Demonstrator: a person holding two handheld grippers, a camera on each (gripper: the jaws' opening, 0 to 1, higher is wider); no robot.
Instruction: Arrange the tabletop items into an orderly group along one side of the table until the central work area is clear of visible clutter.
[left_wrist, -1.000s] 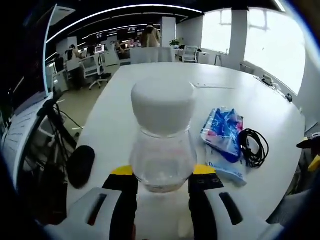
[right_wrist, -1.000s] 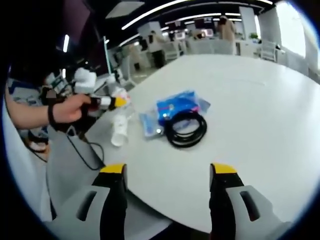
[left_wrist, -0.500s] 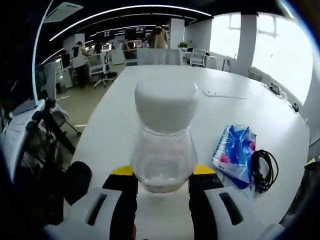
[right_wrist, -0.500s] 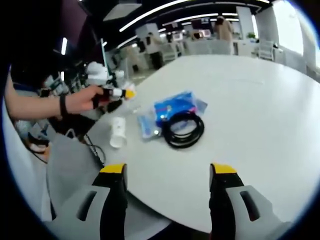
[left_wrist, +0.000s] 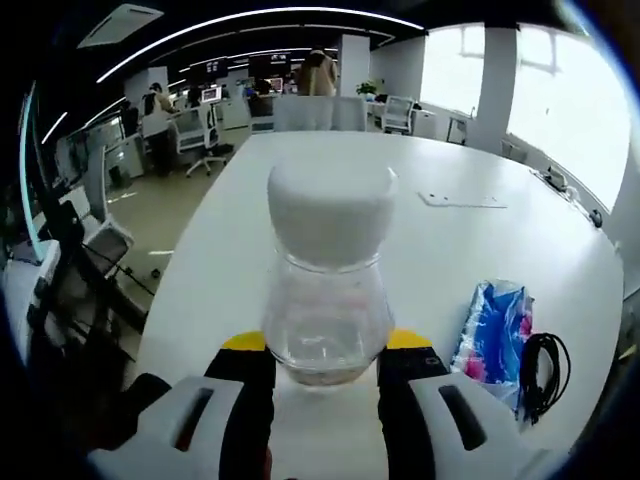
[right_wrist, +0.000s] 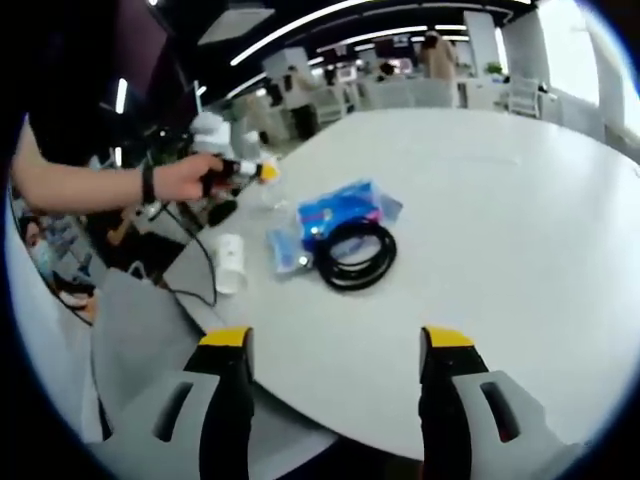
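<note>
You won't find any text you can read here. The blue packet (left_wrist: 492, 340) beside the black cable coil (left_wrist: 541, 372) carries printed patches of pink and white, but its lettering is too blurred to make out. The clear jar (left_wrist: 325, 290) shows no label, and its white lid (left_wrist: 329, 210) is plain.
</note>
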